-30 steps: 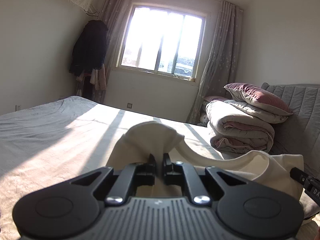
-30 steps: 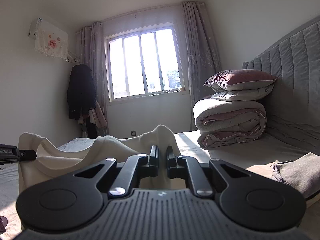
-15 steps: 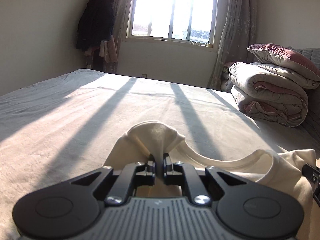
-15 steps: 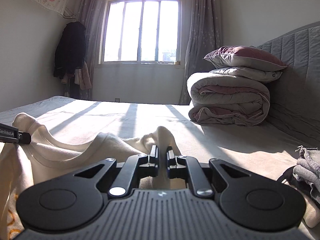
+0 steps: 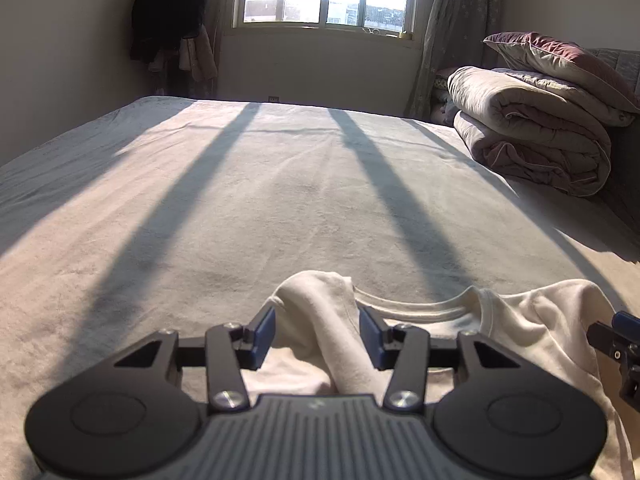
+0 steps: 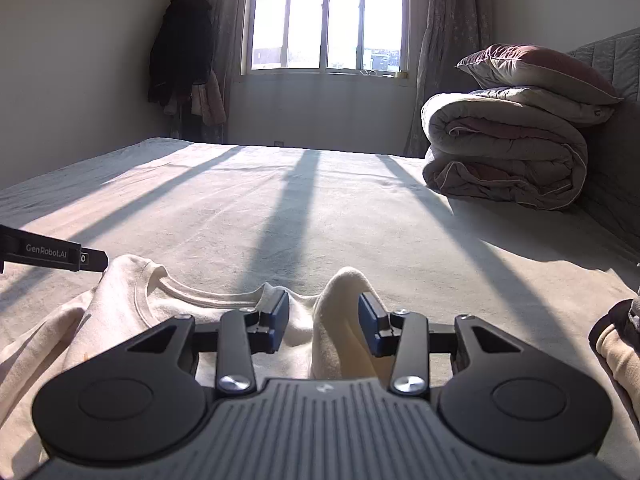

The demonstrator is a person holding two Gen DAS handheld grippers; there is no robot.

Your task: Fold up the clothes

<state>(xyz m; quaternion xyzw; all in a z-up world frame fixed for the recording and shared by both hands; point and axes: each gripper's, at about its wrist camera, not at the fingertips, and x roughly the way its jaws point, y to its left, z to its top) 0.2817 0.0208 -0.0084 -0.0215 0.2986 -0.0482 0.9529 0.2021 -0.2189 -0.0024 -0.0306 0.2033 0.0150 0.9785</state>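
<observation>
A cream T-shirt (image 5: 520,320) lies on the bed, its neckline facing the window. My left gripper (image 5: 318,330) sits low over one shoulder; its jaws are opening, and a pinched-up ridge of cream cloth (image 5: 320,304) stands between the blue pads without being pressed. In the right wrist view the same T-shirt (image 6: 132,300) spreads to the left. My right gripper (image 6: 324,318) is over the other shoulder, its jaws opening too, with a raised fold (image 6: 344,300) loose between them. Each gripper's tip shows at the edge of the other's view.
The bed (image 5: 280,184) stretches ahead, sunlit with window-bar shadows. A rolled duvet (image 6: 504,152) with pillows on top is stacked at the far right by the headboard. Other garments (image 6: 616,340) lie at the right edge. Dark coats (image 6: 180,48) hang in the far left corner.
Both grippers came down with the T-shirt from a raised hold to the bed. Their jaws, pinched on the shoulders before, now stand apart with the cloth loose between them.
</observation>
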